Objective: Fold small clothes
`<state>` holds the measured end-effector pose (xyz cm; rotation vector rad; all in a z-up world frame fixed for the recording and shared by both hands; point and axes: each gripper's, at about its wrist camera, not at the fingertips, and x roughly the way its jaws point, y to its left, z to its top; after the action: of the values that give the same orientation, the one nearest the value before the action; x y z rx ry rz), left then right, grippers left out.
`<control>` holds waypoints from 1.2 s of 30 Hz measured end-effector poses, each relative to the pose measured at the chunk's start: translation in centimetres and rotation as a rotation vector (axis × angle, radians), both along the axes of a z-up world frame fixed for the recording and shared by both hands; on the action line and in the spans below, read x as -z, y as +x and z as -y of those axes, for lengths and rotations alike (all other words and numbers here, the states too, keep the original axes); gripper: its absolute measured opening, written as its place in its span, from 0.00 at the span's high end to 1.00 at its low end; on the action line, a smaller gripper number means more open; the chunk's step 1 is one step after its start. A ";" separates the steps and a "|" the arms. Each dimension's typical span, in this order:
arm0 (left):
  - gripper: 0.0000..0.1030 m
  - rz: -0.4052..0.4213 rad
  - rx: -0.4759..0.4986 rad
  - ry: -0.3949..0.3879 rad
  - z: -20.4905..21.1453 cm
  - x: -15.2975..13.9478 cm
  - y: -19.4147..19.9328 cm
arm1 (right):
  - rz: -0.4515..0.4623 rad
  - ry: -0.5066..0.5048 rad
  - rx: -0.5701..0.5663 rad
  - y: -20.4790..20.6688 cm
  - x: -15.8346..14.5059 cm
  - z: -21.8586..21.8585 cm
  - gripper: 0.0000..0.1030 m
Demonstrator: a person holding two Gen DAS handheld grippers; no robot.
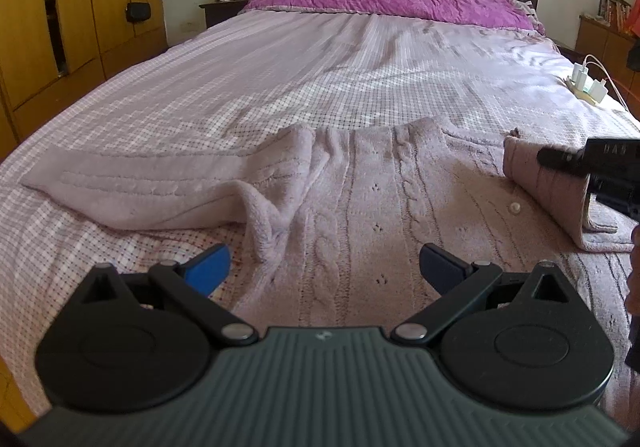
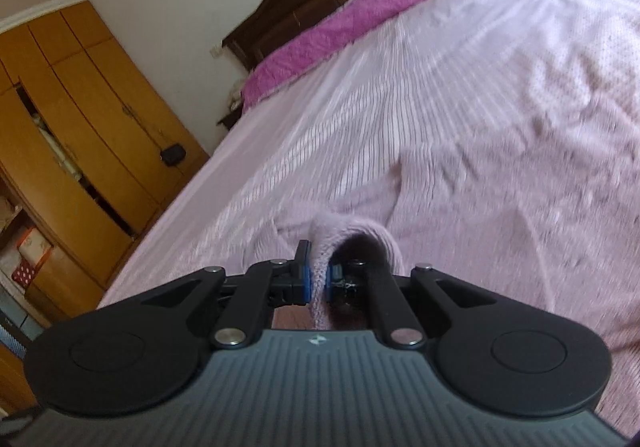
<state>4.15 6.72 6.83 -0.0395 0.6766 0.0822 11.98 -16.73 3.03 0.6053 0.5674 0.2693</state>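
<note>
We have a pale lilac knitted sweater [image 1: 360, 215] spread on the checked bedsheet [image 1: 200, 95] at the near end of the bed, body flat in the middle, one sleeve [image 1: 132, 187] stretched out to the left and lying partly twisted where it meets the body. On the right, our right gripper [image 2: 318, 281] is pressed together on the other sleeve [image 2: 352, 243], pinching the knit between its blue pads so that the cuff end arches up in a loop above the fingers. From the left view, that sleeve shows as a doubled-over fold near the right edge, carried above the sweater's body. Our left gripper [image 1: 324, 267] hangs spread wide over the near hem, holding nothing, not touching the fabric as far as we can tell.

We judge we are partway through folding the right sleeve inward across the body. The risks from here:

- The knit is thick and soft; only a small bite sits between the pads, so it could slip out.
- Nothing pins the body down, so dragging the sleeve across may pull the whole sweater sideways and bunch it.
- The left sleeve's twisted root will make a lumpy fold unless smoothed first.
- A charger block [image 1: 588, 85] with cables lies far right on the bed, well apart from the sweater.
</note>
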 end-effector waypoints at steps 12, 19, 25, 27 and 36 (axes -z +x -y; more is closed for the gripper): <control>0.00 0.007 -0.002 -0.017 -1.0 0.0 -0.1 | -0.095 0.105 -0.086 -1.1 1.5 -1.3 0.31; 0.00 0.031 0.011 -0.015 -0.9 -0.7 0.2 | -0.097 0.074 -0.144 -3.3 -1.4 -0.7 0.23; 0.00 0.046 0.056 -0.003 0.2 -1.4 0.6 | -0.072 0.033 -0.156 -6.2 -3.0 1.2 0.22; 0.00 0.053 0.072 0.000 0.6 -1.6 0.7 | -0.071 0.028 -0.151 -7.3 -3.4 2.1 0.22; 0.00 0.075 0.159 0.018 3.5 -2.8 1.6 | -0.034 0.009 -0.029 -10.9 -4.1 6.5 0.22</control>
<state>5.70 3.17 9.59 0.0282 0.6021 -0.0659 1.09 -23.24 7.12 0.6112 0.6084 0.2898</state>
